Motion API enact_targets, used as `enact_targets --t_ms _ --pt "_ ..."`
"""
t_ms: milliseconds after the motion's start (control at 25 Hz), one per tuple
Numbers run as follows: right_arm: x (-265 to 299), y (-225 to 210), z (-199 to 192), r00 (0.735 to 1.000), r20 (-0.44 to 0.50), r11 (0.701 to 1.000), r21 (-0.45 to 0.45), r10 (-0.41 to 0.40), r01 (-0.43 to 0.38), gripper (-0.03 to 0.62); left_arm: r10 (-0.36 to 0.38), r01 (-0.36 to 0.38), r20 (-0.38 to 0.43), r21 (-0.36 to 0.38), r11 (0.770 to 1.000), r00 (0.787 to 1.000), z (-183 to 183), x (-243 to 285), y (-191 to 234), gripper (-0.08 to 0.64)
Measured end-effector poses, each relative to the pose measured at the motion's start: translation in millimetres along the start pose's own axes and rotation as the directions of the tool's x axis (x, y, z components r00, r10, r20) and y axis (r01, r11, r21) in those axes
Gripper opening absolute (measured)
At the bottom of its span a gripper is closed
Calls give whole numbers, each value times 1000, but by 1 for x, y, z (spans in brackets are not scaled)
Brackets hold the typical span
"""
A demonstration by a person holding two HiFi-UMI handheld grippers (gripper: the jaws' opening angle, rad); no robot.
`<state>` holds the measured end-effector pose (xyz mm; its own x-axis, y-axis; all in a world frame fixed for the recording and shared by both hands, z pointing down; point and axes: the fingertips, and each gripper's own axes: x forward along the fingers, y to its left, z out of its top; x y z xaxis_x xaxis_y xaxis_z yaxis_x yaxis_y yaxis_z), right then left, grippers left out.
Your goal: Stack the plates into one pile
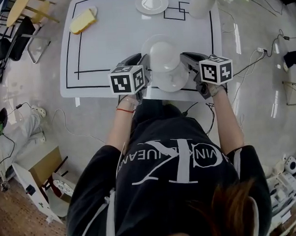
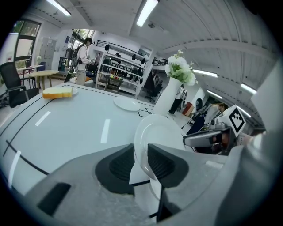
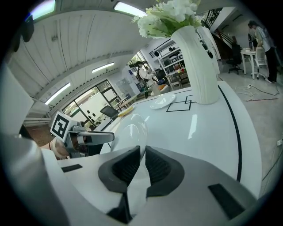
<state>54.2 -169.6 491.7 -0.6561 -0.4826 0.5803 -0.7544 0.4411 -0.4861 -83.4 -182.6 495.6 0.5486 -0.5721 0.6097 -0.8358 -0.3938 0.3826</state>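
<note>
Plate point(image 1: 169, 77), white and tilted, is at the 6 o'clock edge of the table point(image 1: 110, 48), held by its rim on opposite sides. Left gripper point(image 1: 142, 66) clamps its 9 o'clock side and right gripper point(image 1: 187, 64) its 3 o'clock side, both with jaws narrow on the rim. Second plate point(image 1: 152, 3) lies at 12 o'clock, vase point(image 1: 201, 2) at 1 o'clock, yellow block point(image 1: 82, 21) at 10 o'clock.

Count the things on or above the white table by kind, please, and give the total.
White plates: 3 (left-held plate, right-held plate, far plate)
Yellow block: 1
Vase with white flowers: 1
Total: 5
A pale rim under the yellow block may be a fourth plate; I cannot tell.
</note>
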Motion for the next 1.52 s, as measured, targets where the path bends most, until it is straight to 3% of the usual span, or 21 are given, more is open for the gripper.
enact_targets --t_ms 640,1120,1360,1520 --pt "-28 -7 -63 999 -36 998 60 8 -6 35 -26 27 -113 14 1000 993 -57 1 -35 121" --pt "-35 -10 -85 997 -73 997 76 21 -16 44 -13 36 -213 104 994 977 -75 2 -44 120" --pt "-35 -12 -90 996 -86 998 64 -11 16 49 29 22 -264 191 981 964 -81 6 -46 120" --pt "-34 -13 -93 993 -106 999 10 -51 52 51 49 20 -286 233 972 957 -85 8 -46 118"
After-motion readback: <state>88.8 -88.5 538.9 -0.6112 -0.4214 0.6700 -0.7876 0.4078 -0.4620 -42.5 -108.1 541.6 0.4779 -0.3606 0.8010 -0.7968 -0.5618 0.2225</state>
